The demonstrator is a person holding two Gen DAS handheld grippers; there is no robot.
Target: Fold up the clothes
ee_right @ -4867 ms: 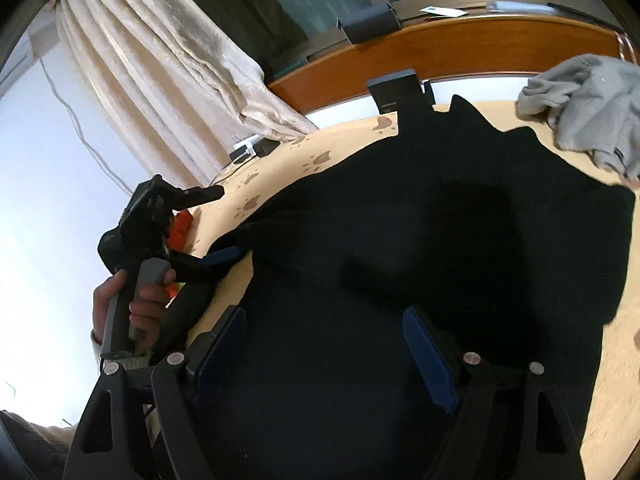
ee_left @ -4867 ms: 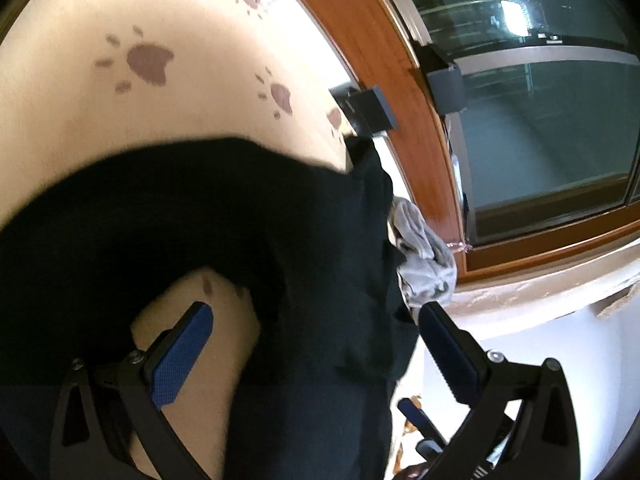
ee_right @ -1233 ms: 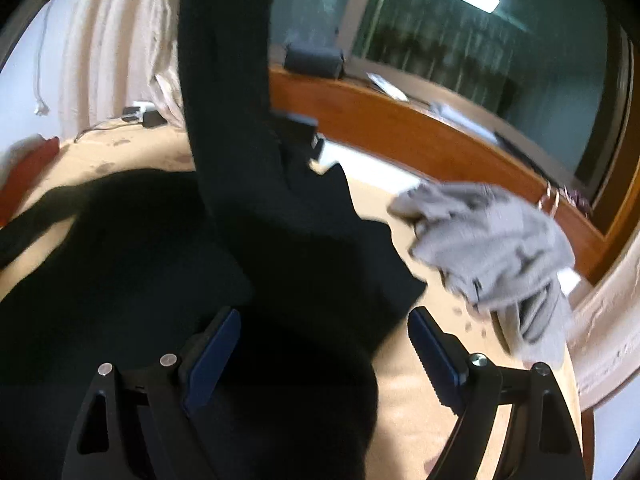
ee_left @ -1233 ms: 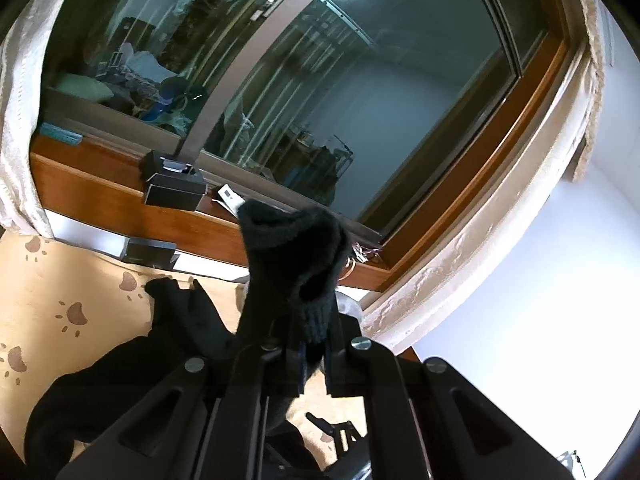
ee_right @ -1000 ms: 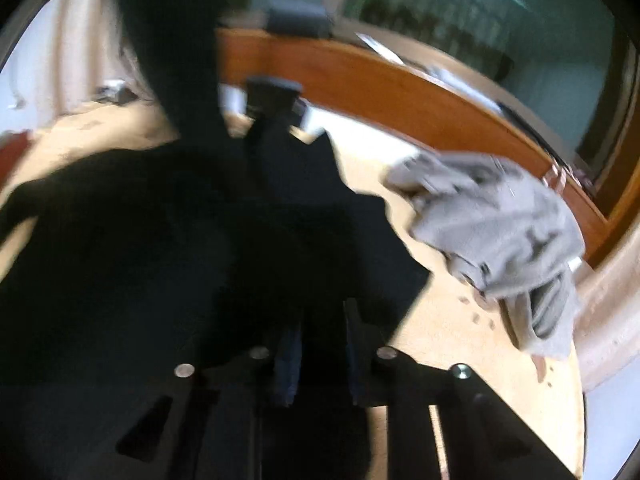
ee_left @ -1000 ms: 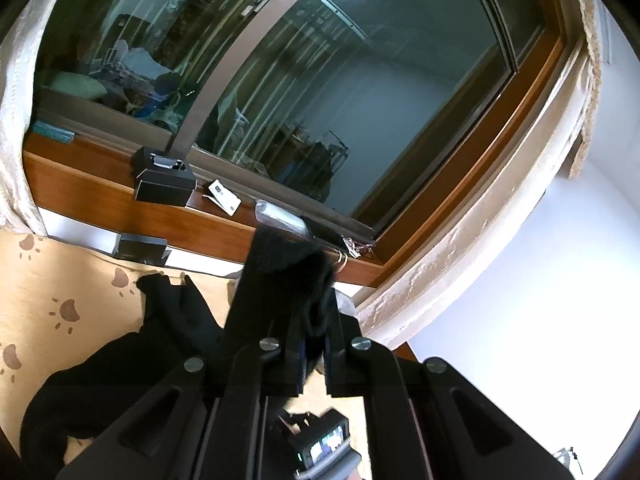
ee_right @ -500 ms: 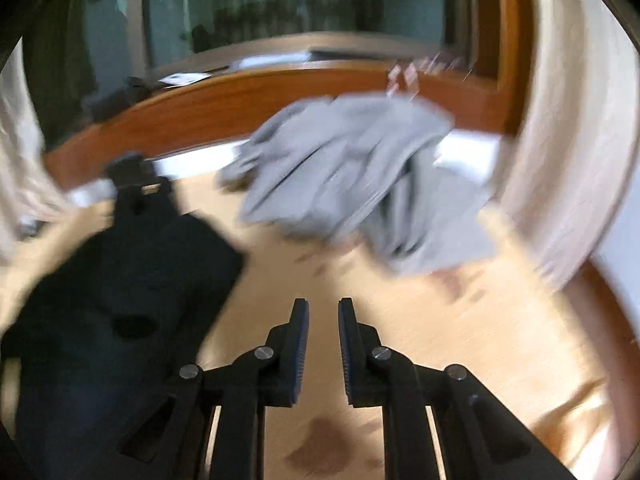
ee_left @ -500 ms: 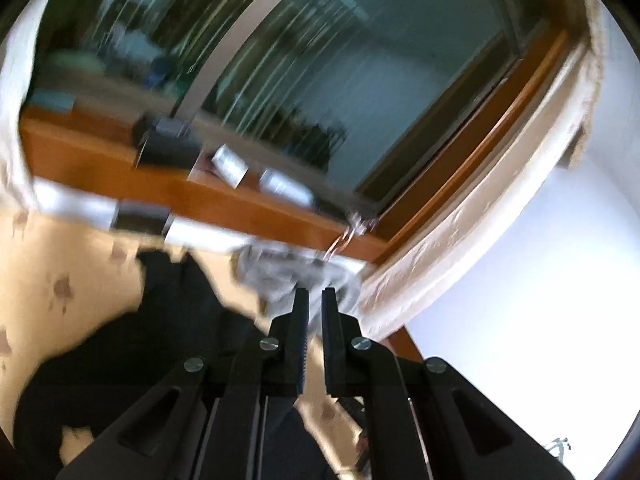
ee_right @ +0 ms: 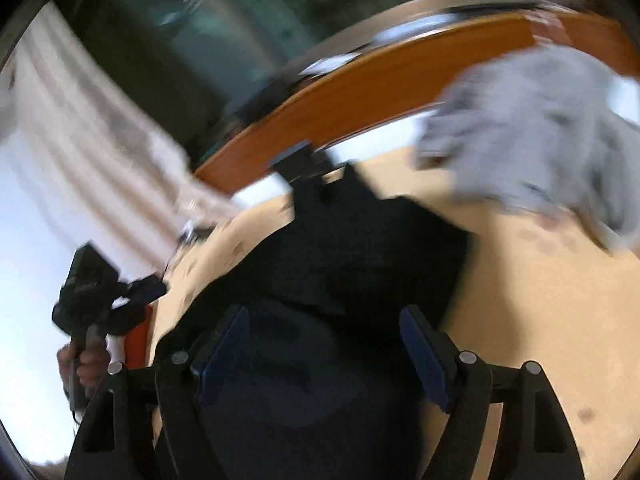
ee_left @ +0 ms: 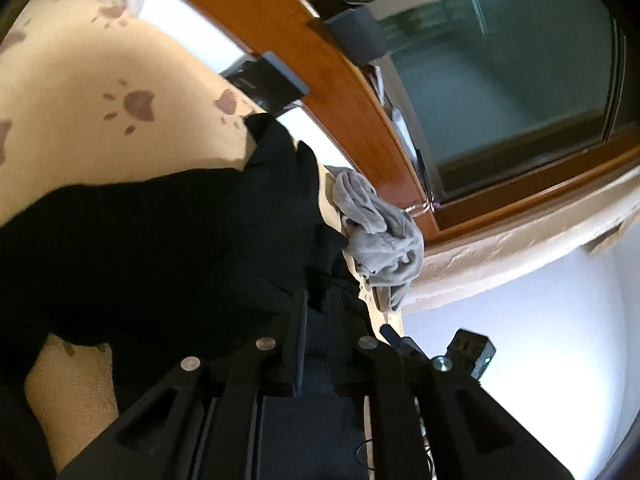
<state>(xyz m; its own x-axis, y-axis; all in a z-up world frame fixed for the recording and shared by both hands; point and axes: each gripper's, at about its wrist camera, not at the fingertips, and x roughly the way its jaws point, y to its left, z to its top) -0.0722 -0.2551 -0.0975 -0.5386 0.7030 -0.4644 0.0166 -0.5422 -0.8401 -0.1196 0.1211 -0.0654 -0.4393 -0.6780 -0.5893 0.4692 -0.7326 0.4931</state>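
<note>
A black garment (ee_left: 160, 240) lies spread on the beige paw-print cover (ee_left: 100, 80). My left gripper (ee_left: 318, 296) is low over its right part. Its jaws are opening and stand a narrow gap apart, with black cloth showing in the gap and no pad pressing on it. In the right wrist view the black garment (ee_right: 360, 260) fills the middle. My right gripper (ee_right: 324, 312) hovers over it, jaws opening wide, pads clear of the cloth. A hand (ee_right: 84, 364) holds the left gripper (ee_right: 152, 290) at the far left.
A crumpled grey garment (ee_left: 380, 236) lies right of the black one, by the wooden window sill (ee_left: 320, 60); the right wrist view shows this grey garment (ee_right: 540, 128) at upper right. A dark box (ee_left: 268, 80) stands against the sill. A curtain (ee_right: 80, 140) hangs at the left.
My left gripper dropped from window height, where it held a raised black sleeve, down onto the garment, and its jaws parted slightly. The right jaws went from shut to wide open and swung back over the black garment.
</note>
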